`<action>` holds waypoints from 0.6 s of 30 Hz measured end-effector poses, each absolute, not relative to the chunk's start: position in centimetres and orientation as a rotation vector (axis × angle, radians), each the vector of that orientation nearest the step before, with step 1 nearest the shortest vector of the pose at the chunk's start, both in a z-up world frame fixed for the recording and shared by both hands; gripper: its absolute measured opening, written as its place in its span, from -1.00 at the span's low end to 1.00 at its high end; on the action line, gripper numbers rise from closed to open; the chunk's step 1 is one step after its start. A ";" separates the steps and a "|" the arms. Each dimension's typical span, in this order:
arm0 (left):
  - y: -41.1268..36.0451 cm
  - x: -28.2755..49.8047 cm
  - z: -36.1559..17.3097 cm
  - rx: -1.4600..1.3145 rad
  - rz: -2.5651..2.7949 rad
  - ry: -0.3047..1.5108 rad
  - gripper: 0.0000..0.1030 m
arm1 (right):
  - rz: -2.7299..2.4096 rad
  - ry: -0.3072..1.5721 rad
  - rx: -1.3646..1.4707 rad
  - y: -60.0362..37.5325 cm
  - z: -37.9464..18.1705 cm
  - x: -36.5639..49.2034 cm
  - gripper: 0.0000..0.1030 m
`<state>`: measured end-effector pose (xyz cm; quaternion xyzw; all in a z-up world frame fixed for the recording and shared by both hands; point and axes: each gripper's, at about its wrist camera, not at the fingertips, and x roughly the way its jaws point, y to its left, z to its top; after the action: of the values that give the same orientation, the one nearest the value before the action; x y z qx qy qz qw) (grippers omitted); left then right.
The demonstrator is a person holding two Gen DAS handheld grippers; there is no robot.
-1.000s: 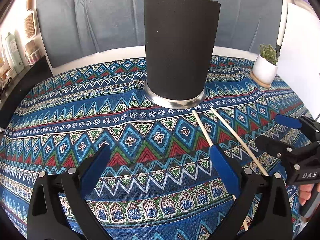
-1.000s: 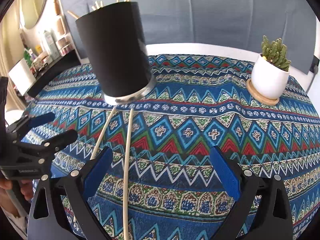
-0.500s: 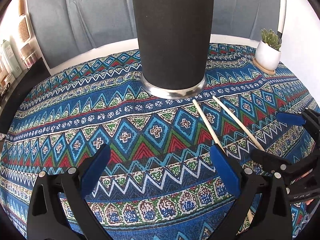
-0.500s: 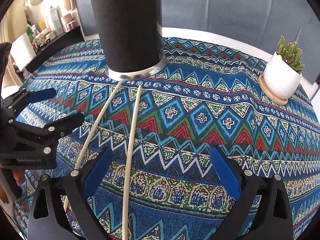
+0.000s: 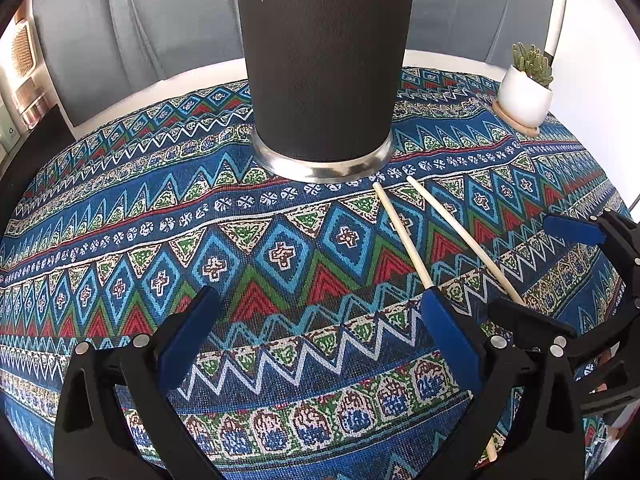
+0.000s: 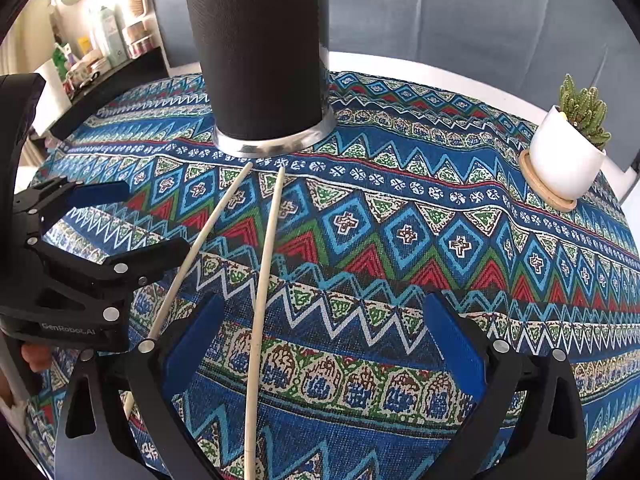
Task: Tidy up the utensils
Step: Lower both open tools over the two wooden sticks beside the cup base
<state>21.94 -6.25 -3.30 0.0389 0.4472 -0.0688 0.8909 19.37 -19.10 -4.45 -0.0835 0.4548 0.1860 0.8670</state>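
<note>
**Both grippers empty, low over chopsticks**

Left hand-held gripper [image 5: 316, 320] and right hand-held gripper [image 6: 324, 320] hover low, jaws spread wide, nothing held. Two thin wooden chopsticks [image 6: 266, 264] lie on the patterned woven tabletop [image 5: 120, 240], tips near the matte black cylindrical holder [image 5: 324, 60] with steel base ring.

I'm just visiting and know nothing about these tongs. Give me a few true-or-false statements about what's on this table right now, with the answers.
1. Two chopsticks lie on the patterned cloth, tips pointing toward the black holder. True.
2. The right tongs are clamped on a chopstick. False: they are open and hold nothing.
3. The potted succulent sits on a round wooden coaster. True.
4. The black holder lies tipped on its side. False: it stands upright on its metal base.
5. The left tongs are open. True.
</note>
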 end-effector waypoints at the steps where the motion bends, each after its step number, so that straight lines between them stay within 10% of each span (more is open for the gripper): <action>1: -6.2 21.9 -3.3 0.080 -0.143 0.928 0.91 | 0.389 0.952 -0.175 -19.1 -4.5 19.4 0.87; 18: -5.6 21.4 -3.3 0.079 -0.189 0.924 0.87 | 0.392 0.950 -0.166 -19.6 -4.5 19.4 0.87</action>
<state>21.40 -5.61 -3.33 0.0379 0.4451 -0.0909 0.8901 19.36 -19.58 -4.48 -0.0792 0.4539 0.1871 0.8676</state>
